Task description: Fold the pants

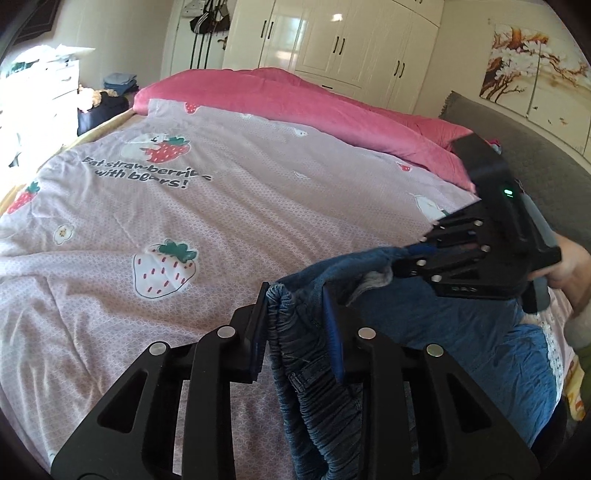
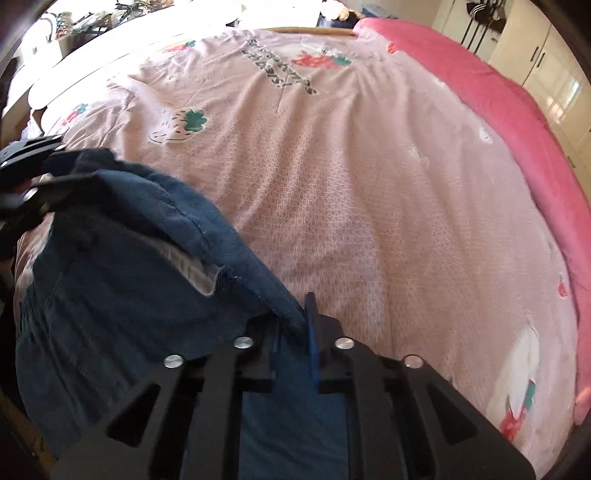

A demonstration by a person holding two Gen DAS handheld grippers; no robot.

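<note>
Strawberry-print quilt [image 1: 155,206] fills the frame; lower centre, left gripper [image 1: 297,332] and right gripper [image 2: 293,343] each pinch the denim pants [image 1: 461,332], folding barely begun.

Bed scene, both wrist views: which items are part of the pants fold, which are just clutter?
In the job:
- denim pants
- left gripper, shut on the elastic waistband
- right gripper, shut on a pants edge
- strawberry quilt, the folding surface

Lying about:
- pink blanket
- folded clothes past the bed
- bags hanging by the wardrobe
- wall painting
</note>
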